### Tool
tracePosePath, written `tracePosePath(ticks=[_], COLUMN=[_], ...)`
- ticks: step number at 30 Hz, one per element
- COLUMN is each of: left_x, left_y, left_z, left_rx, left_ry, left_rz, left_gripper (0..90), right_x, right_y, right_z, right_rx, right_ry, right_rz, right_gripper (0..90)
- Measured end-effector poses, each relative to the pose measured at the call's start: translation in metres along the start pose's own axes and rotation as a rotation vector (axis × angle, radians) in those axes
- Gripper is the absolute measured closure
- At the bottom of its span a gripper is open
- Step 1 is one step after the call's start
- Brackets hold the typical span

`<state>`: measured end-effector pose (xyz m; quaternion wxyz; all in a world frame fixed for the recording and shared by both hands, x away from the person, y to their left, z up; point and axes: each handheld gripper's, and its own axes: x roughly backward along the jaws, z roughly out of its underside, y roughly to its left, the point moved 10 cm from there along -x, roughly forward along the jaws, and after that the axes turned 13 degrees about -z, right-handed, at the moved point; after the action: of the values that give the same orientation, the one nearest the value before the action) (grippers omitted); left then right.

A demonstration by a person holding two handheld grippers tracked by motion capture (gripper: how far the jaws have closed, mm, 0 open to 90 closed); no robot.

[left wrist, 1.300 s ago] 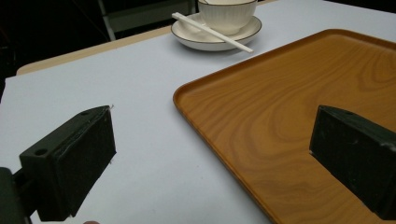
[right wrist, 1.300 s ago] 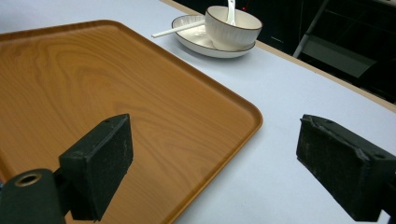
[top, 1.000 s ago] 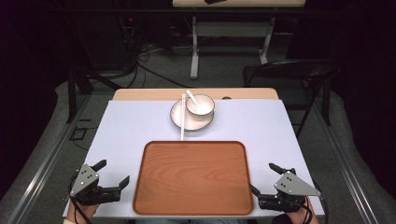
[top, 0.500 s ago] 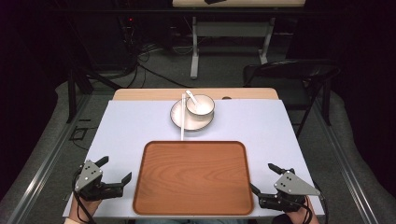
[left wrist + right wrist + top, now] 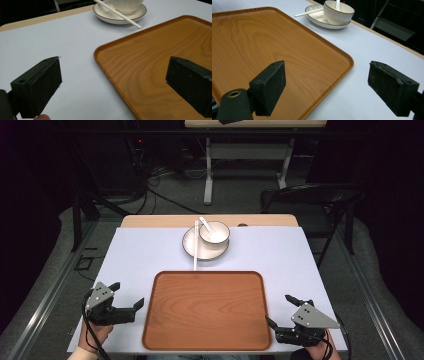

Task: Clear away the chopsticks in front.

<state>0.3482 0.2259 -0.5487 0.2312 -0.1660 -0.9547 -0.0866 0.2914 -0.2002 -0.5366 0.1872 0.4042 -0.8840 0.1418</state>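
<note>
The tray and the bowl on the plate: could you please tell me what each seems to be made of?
Tray: looks like wood or a wood-print laminate, with visible grain and a smooth satin sheen. Bowl: probably glazed ceramic, glossy white with a ribbed outside and dark rim line.

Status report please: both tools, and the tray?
Left tool open, right tool open, both empty. Wooden tray between them, bare, untouched. Nothing blocks it.

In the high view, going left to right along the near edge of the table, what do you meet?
Left gripper → tray → right gripper.
</note>
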Motion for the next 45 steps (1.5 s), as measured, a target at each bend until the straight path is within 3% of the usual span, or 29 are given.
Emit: tracePosePath(ticks=[5, 9, 13, 27, 32, 40, 45], left_x=[-0.009, -0.019, -0.024, -0.045, -0.052, -0.081, -0.106], left_y=[0.001, -0.003, -0.004, -0.01, -0.012, -0.018, -0.026], left_z=[-0.006, -0.012, -0.02, -0.042, -0.051, -0.073, -0.092], left_rx=[-0.009, -0.031, -0.023, -0.067, -0.054, -0.041, -0.075], left_ry=[0.005, 0.012, 0.01, 0.028, 0.033, 0.079, 0.105], left_rz=[-0.009, 0.011, 0.03, 0.042, 0.049, 0.085, 0.083], left_gripper=[0.0, 0.0, 0.0, 0.1, 0.5, 0.2, 0.2], right_x=[-0.001, -0.001, 0.0, -0.002, -0.001, -0.003, -0.003], right_y=[0.0, 0.001, 0.0, 0.001, 0.002, 0.002, 0.002], right_z=[0.0, 0.0, 0.0, 0.0, 0.001, 0.0, 0.001], right_rx=[0.002, 0.008, 0.002, 0.012, 0.015, 0.022, 0.022], right_ry=[0.0, 0.002, -0.001, 0.016, 0.019, 0.022, 0.021], right_rz=[-0.004, -0.003, 0.002, -0.006, -0.006, -0.006, -0.008], right_gripper=[14.3, 14.3, 14.3, 14.3, 14.3, 14.3, 14.3])
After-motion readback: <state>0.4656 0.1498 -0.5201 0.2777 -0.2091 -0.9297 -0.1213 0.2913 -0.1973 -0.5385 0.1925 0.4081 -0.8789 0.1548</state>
